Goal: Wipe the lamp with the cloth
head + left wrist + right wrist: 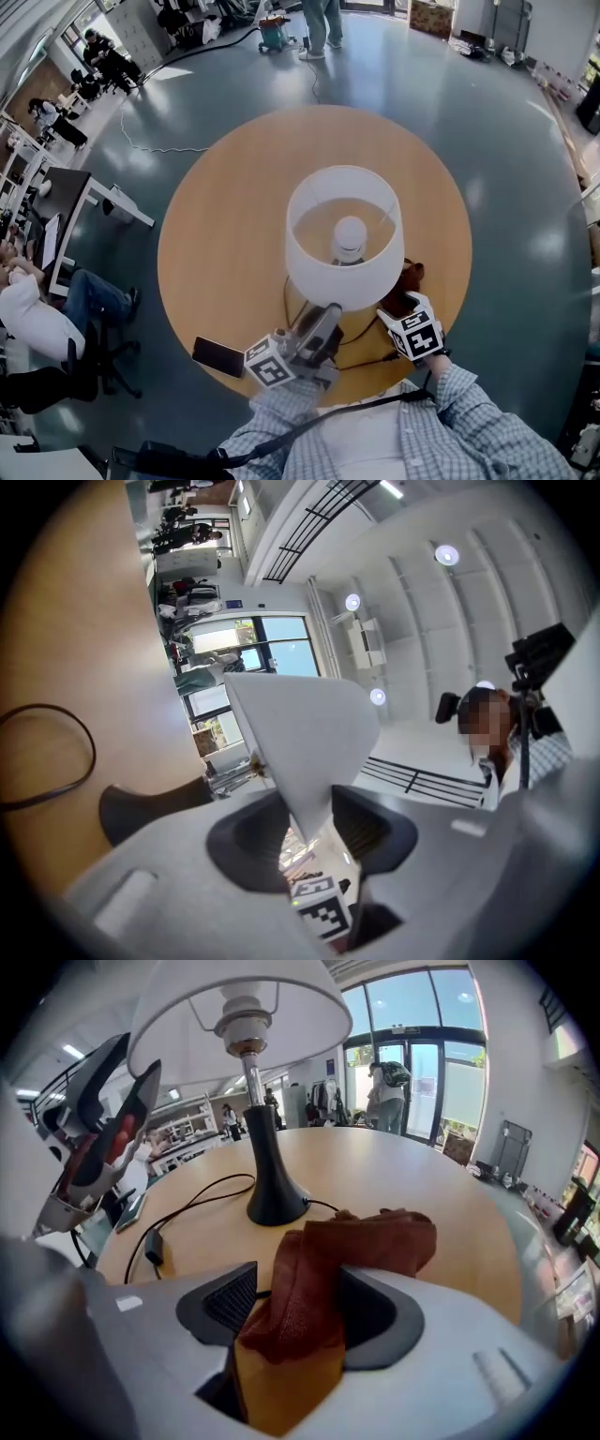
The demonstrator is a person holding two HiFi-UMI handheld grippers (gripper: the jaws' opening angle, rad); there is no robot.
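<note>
pinching the lower rim of the shade point(300, 733), the left gripper point(314, 822) has its pads half closed, with the thin white wall squeezed between them. the right gripper point(295, 1307) is spread wide. the cloth point(366, 1241) lies loosely in the gap, bunched against one pad and clear of the other, with the rest of it resting on the surface point(225, 234).

counted: two grippers, one lamp point(267, 1166), one rust-brown cloth, one black cord point(187, 1199), one dark phone point(217, 356).

the lamp stands between the middle of the round surface and its near edge. the cloth sits near the near-right edge, just beside the black base point(277, 1206). the phone lies at the near-left edge.

only the head view looks down into the shade and shows the bulb point(350, 234); there the shade hides the base. the right gripper view shows the stem, the base and the cord's inline switch, and the left gripper up at the shade's rim. the left gripper view shows a loop of cord on the surface and the person wearing the head camera, but not the cloth.
</note>
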